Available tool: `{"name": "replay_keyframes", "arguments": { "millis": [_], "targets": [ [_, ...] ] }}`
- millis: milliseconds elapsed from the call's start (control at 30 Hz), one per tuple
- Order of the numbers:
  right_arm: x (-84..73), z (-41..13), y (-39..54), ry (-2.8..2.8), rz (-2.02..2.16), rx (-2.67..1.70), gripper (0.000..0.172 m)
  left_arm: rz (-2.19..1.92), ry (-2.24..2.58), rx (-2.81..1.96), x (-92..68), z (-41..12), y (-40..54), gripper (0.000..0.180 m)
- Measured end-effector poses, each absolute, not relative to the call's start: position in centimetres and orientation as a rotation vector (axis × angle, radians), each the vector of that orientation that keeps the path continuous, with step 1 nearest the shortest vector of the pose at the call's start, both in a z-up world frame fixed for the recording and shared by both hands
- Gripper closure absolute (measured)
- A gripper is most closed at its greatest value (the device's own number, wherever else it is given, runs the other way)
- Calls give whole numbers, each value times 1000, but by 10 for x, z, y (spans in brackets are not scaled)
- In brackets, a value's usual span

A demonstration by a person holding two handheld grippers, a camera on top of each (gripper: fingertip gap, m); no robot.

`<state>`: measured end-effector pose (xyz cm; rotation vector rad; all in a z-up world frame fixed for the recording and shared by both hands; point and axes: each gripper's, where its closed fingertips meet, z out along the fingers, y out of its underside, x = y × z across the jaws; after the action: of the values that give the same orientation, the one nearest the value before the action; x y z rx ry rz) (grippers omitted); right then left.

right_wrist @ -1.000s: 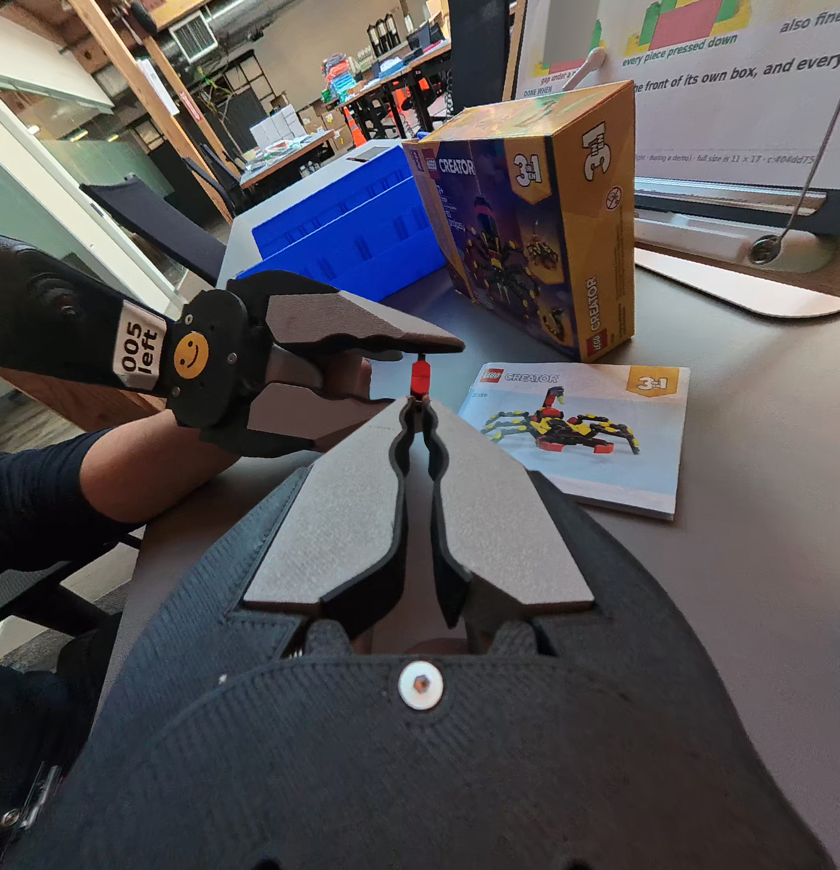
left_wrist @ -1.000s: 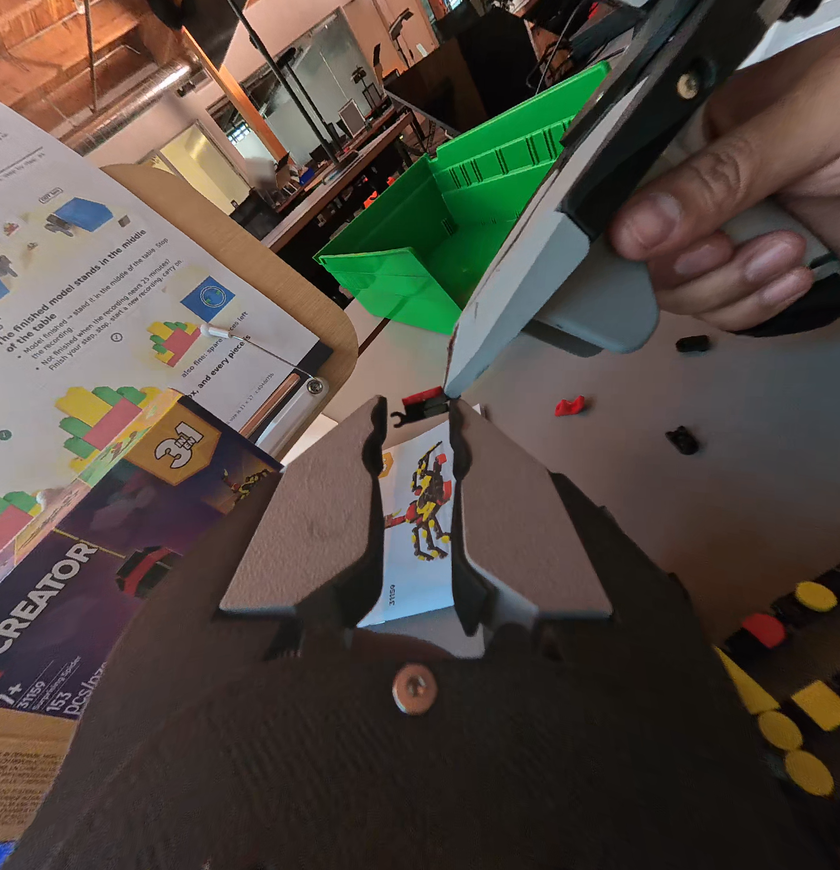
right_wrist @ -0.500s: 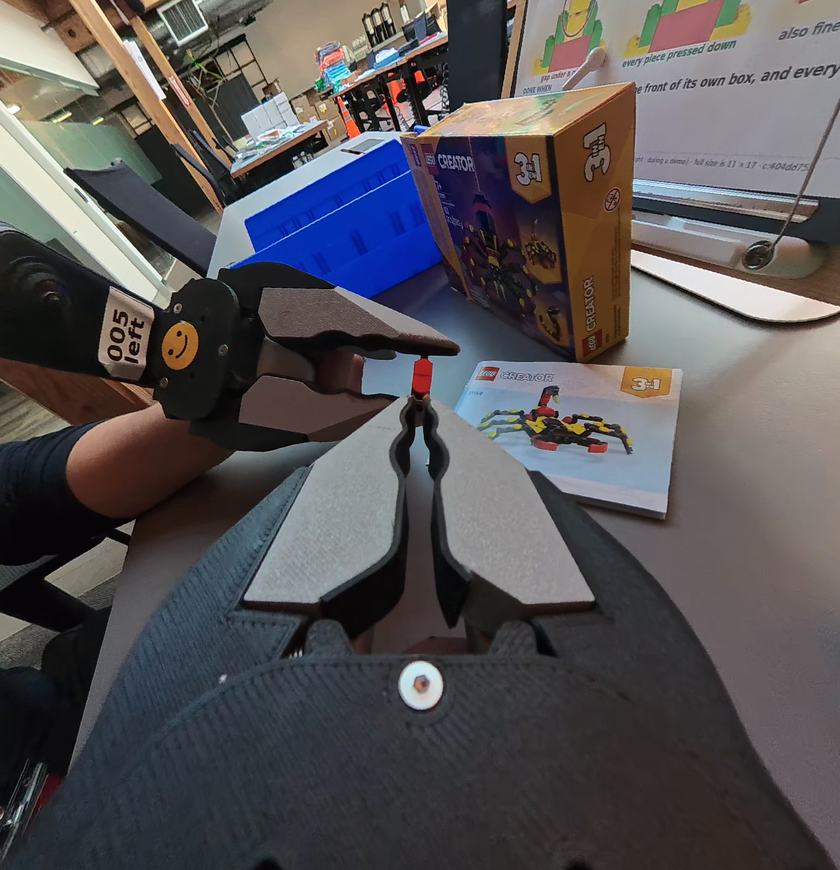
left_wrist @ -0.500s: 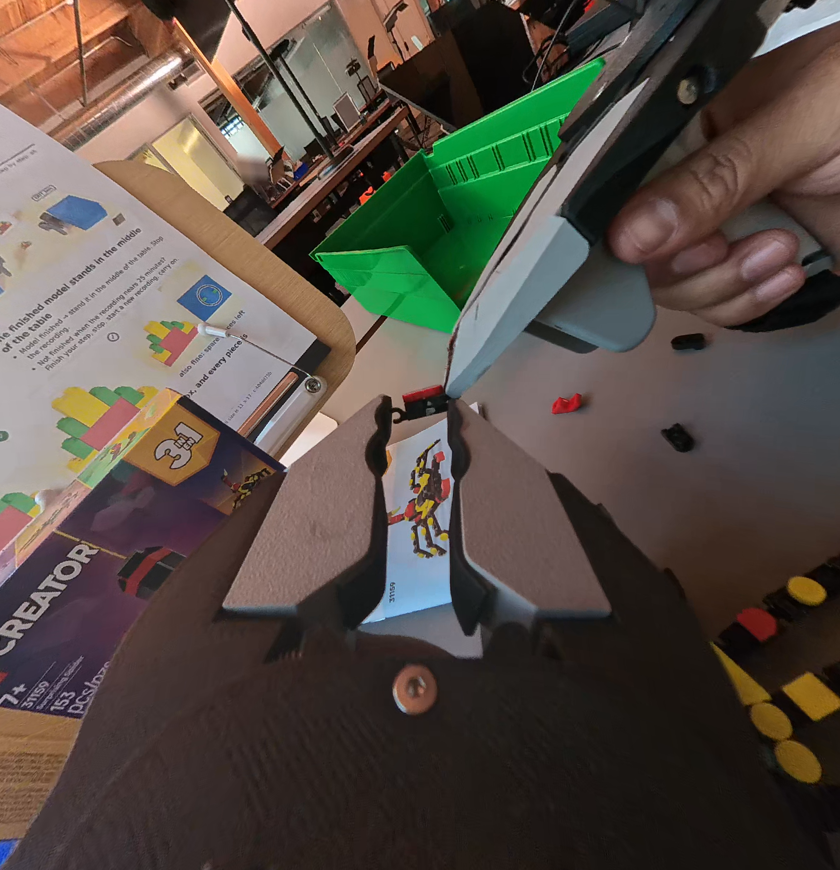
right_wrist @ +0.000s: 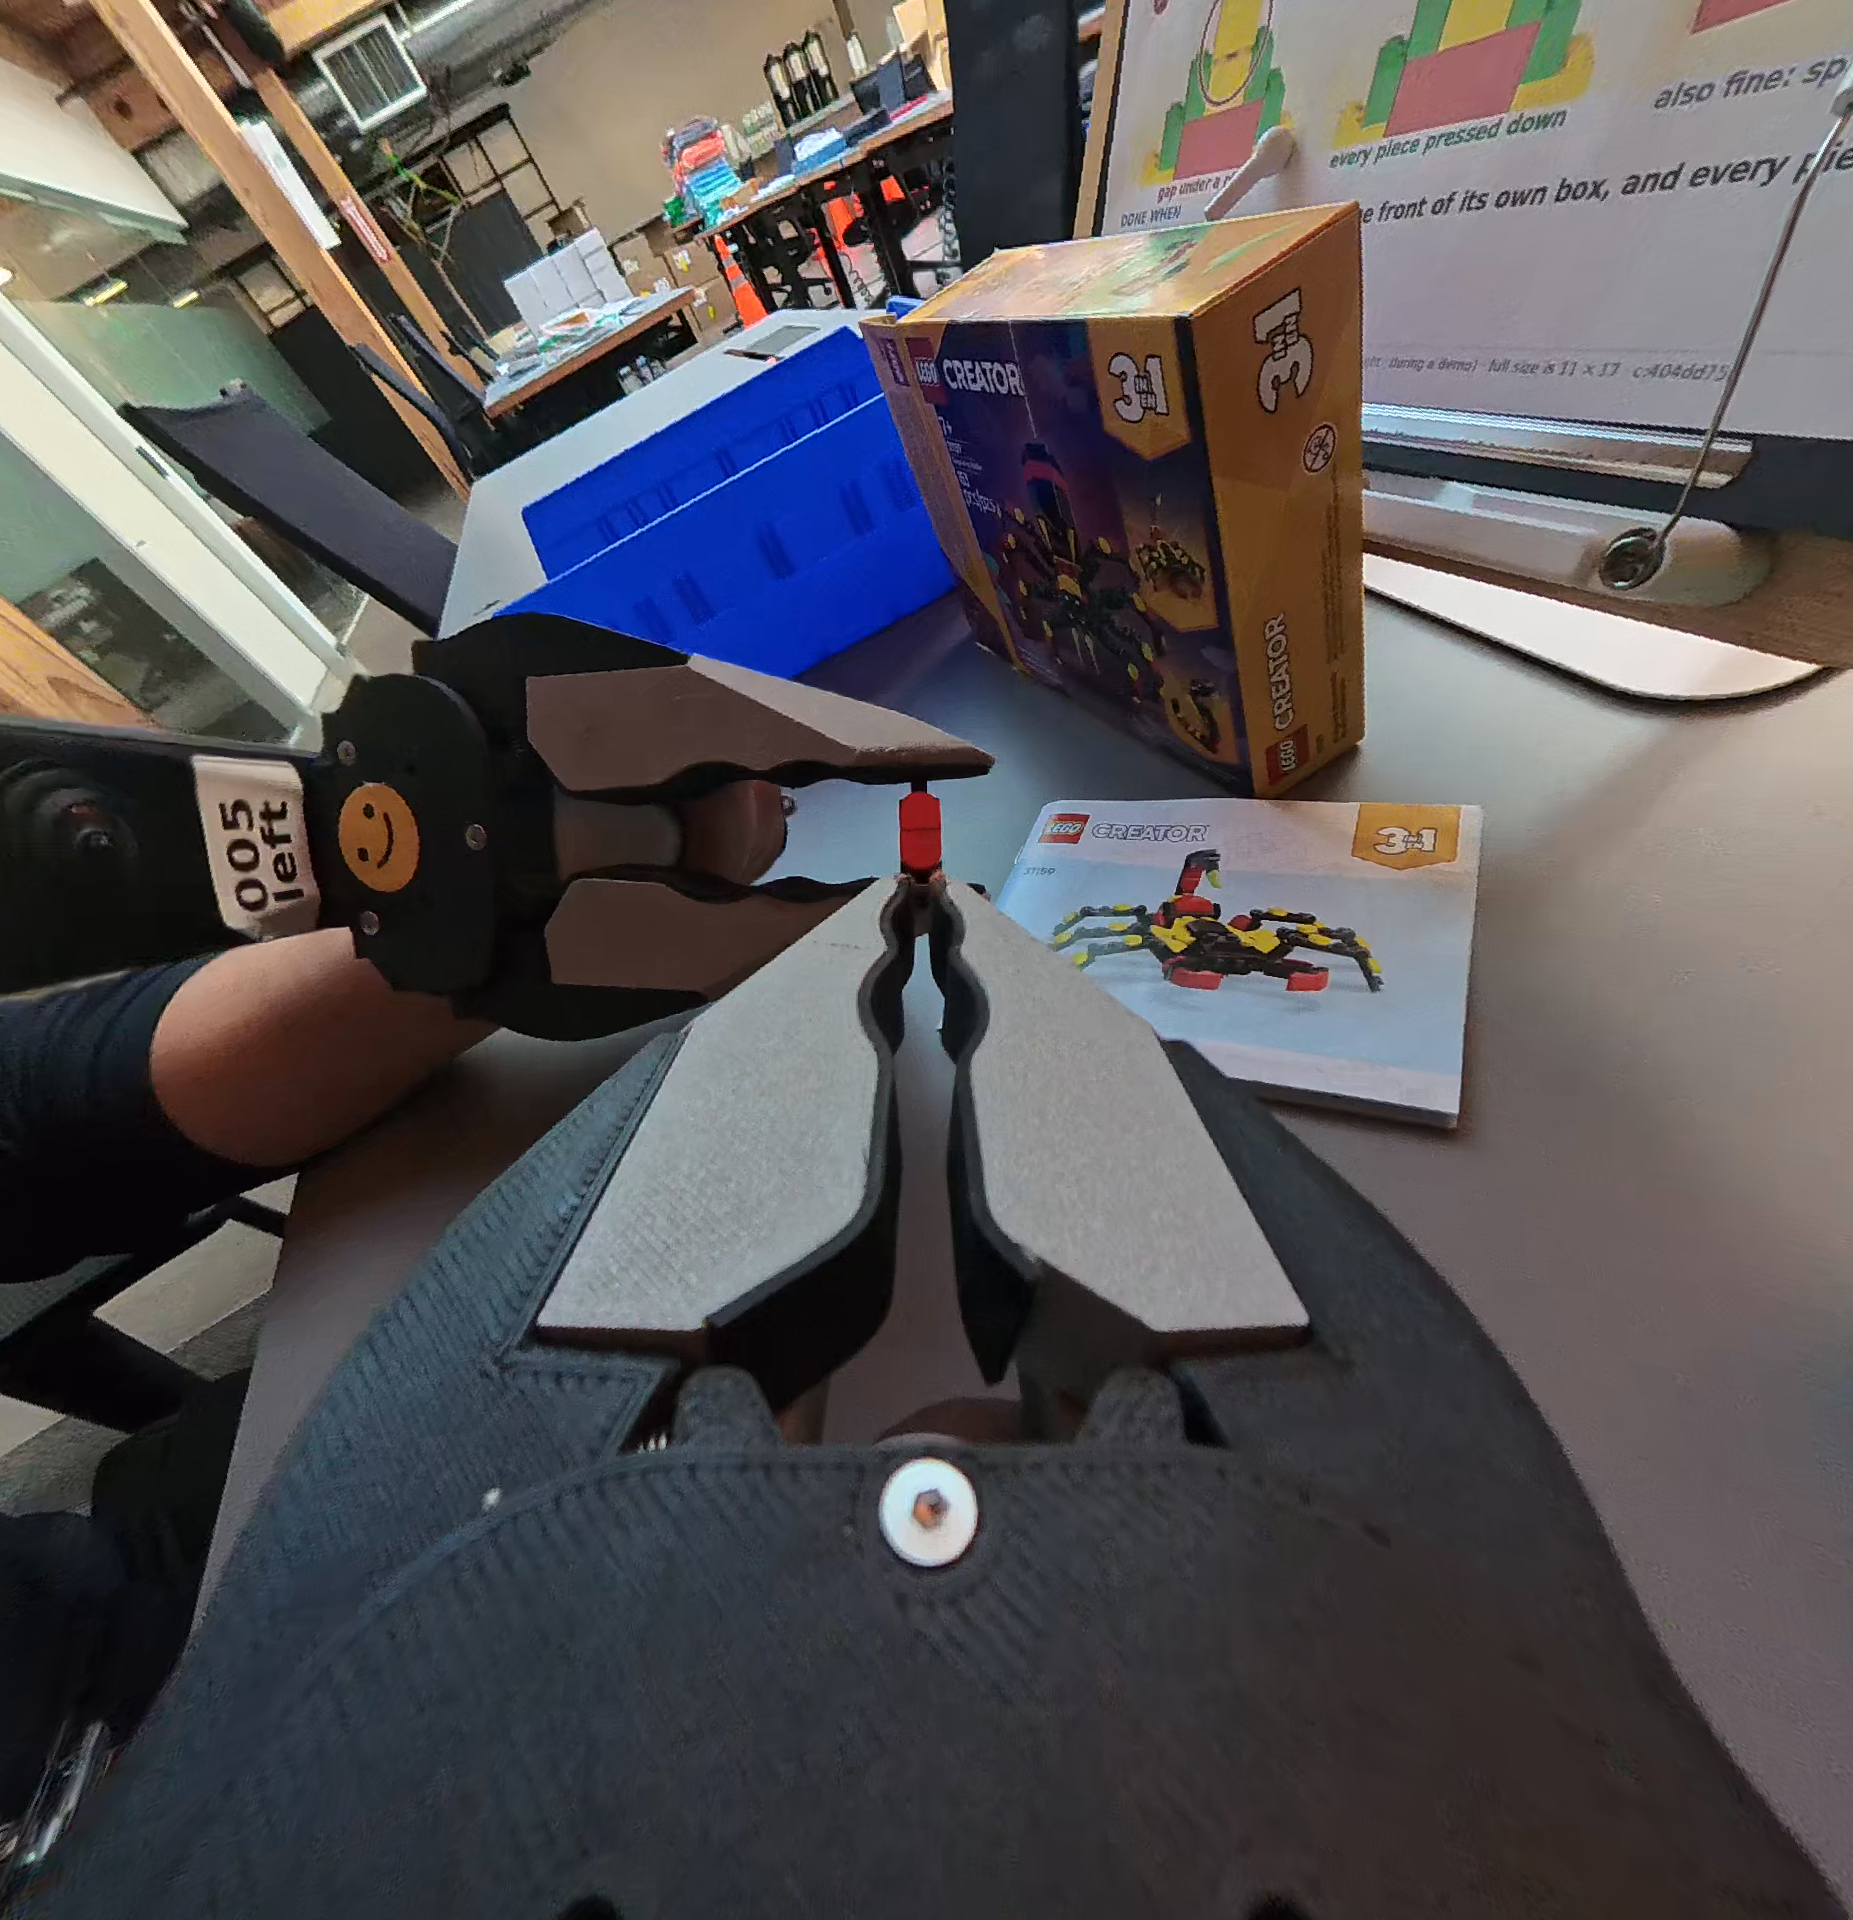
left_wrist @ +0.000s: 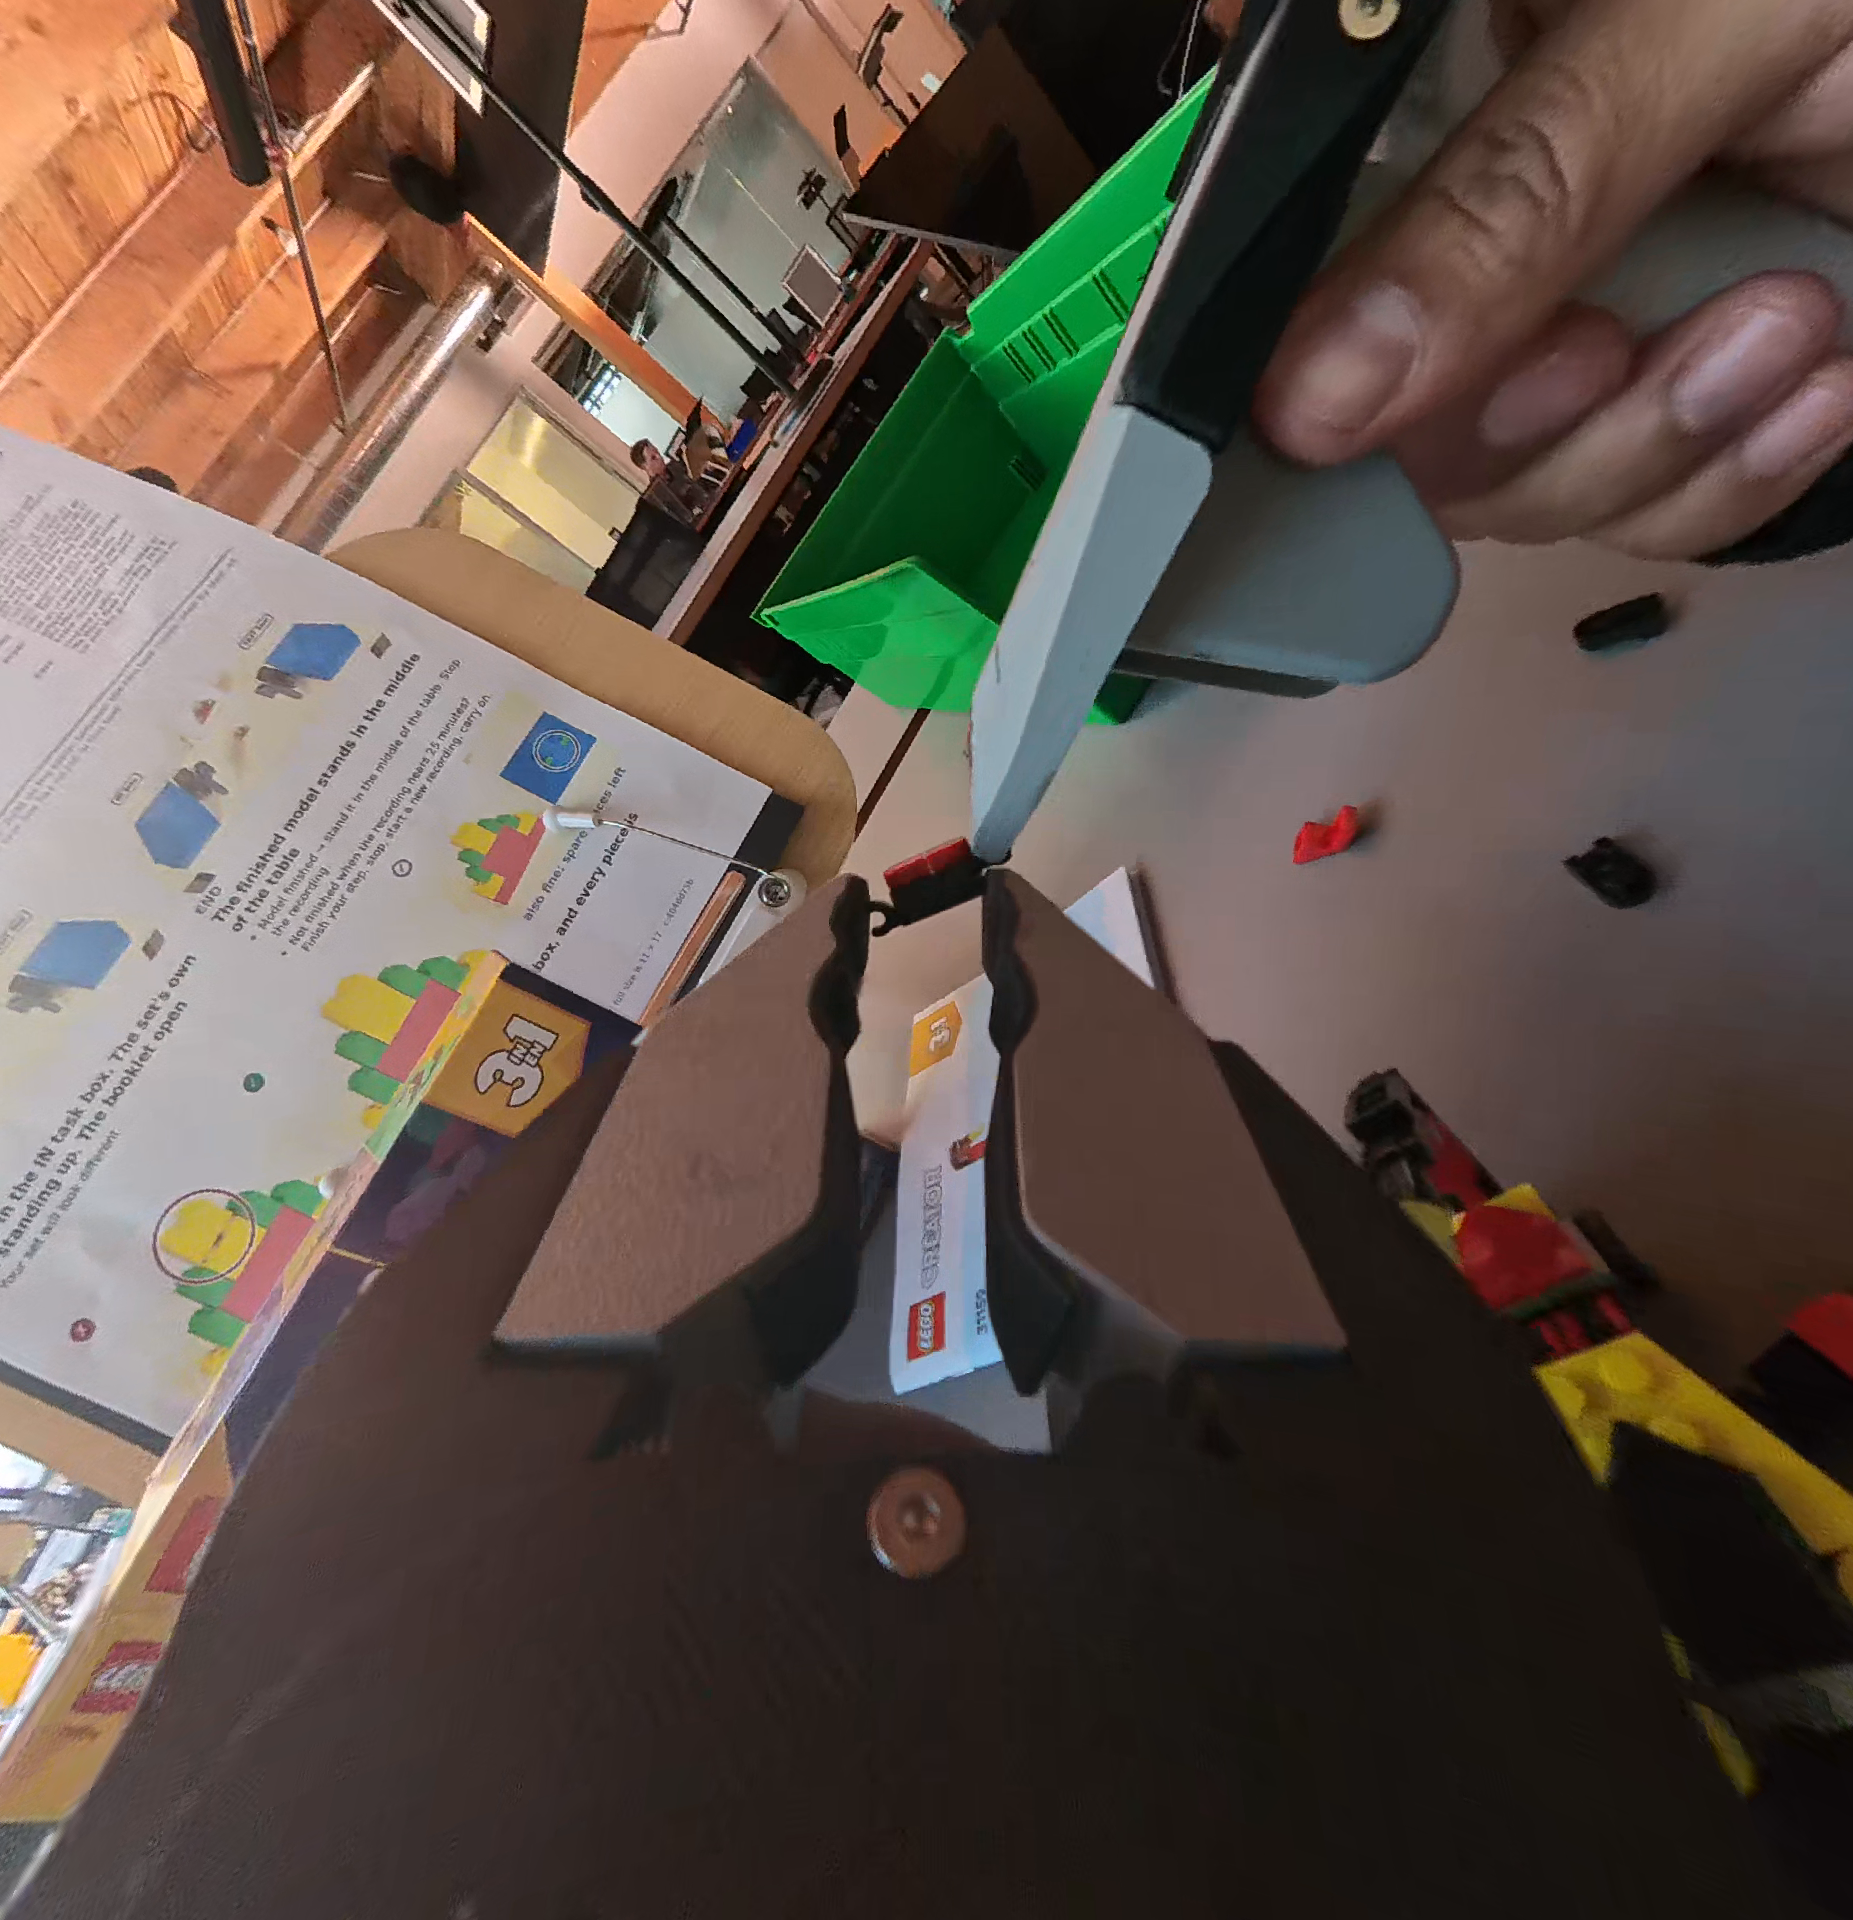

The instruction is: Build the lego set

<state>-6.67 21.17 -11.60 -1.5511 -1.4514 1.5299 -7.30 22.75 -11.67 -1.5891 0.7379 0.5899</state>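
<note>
Right wrist view shows the right gripper (right_wrist: pixel 920 896) with its 2 fingertips closed on the black end of a small red and black toy piece (right_wrist: pixel 919 837), which stands up out of the tips. The left gripper (right_wrist: pixel 917 831) comes in from the left on its side, one finger above the piece and one below; the upper finger (right_wrist: pixel 880 764) touches the black stud on top of the piece, while the lower tip is hidden behind the right gripper's fingers, so whether the piece is truly pinched there cannot be told.

Left wrist view shows the same piece (left_wrist: pixel 927 878) lying across the gap between the left gripper's (left_wrist: pixel 917 904) parted fingertips, its right end against the right-hand tip and its small black hook at the left-hand tip. The right gripper's pale finger (left_wrist: pixel 1067 665) reaches down to the piece from above, held by a hand (left_wrist: pixel 1587 312).

All this is above a grey table (right_wrist: pixel 1680 1143). An instruction booklet (right_wrist: pixel 1265 956) lies flat just right of the grippers, a yellow and purple toy box (right_wrist: pixel 1140 499) stands behind it, and a blue bin (right_wrist: pixel 735 530) sits farther left. A green bin (left_wrist: pixel 953 520), loose red (left_wrist: pixel 1325 836) and black (left_wrist: pixel 1608 871) bits and a partly built yellow, red and black model (left_wrist: pixel 1545 1288) also rest on the table.
</note>
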Motion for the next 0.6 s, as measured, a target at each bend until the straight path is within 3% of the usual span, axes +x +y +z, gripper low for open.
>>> {"name": "replay_keyframes", "arguments": {
  "millis": [600],
  "targets": [
    [-66,-111,212,-1373,1679,-1588,172,791,843,-1491,-73,-110,226,160]
  ]
}}
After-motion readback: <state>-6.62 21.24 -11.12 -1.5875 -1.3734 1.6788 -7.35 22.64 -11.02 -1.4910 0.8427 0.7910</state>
